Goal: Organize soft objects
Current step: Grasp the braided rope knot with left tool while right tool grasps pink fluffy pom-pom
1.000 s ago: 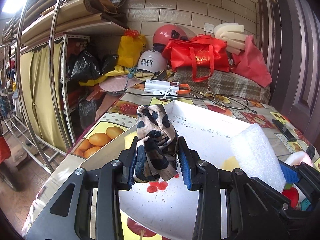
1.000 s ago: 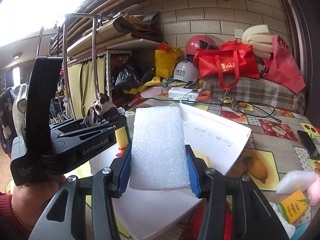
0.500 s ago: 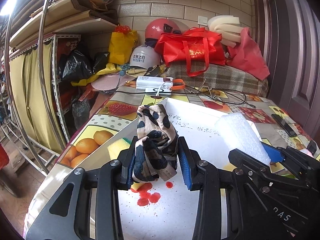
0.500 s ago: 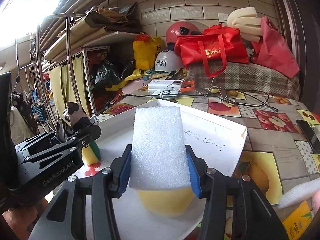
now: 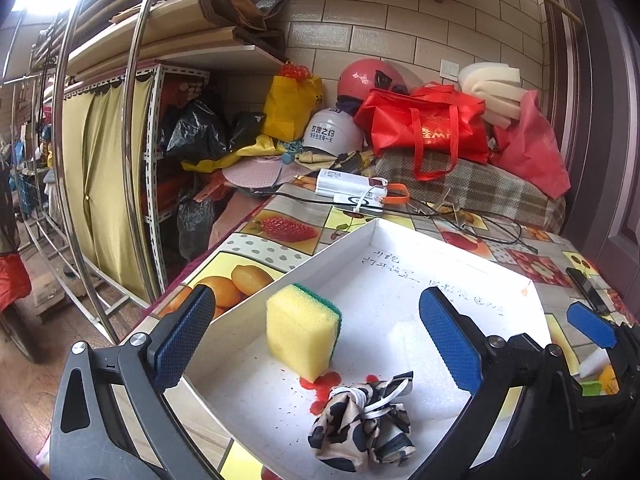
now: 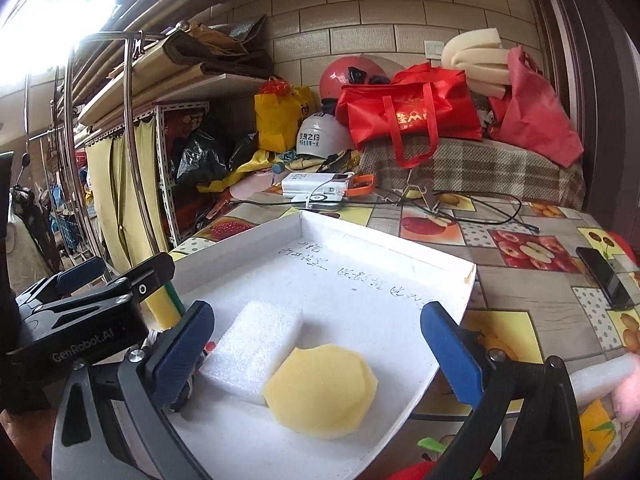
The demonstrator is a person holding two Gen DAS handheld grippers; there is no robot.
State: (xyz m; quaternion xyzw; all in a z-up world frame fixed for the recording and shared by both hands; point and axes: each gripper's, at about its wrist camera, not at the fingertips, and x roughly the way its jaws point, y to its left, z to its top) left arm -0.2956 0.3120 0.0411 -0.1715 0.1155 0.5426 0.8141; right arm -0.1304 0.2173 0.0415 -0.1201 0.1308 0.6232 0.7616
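Observation:
A white tray (image 5: 404, 248) sits on the fruit-print table. In the left wrist view, my left gripper (image 5: 316, 334) is open and empty above the tray. A spotted cloth bundle (image 5: 362, 424) lies in the tray below it, next to a yellow sponge with a green back (image 5: 302, 330). In the right wrist view, my right gripper (image 6: 320, 346) is open and empty over the tray (image 6: 384, 240). A white foam block (image 6: 254, 348) lies in the tray, touching a round yellow sponge (image 6: 322, 390).
A black phone (image 6: 604, 276) lies on the table at the right. A white foam piece (image 6: 600, 378) and a pink soft thing lie at the right edge. Cables, a white box (image 5: 350, 184), helmets and red bags crowd the far side. Metal racks stand left.
Both grippers opened. The spotted cloth dropped from my left gripper into the tray. The white foam block dropped from my right gripper into the tray beside the round yellow sponge.

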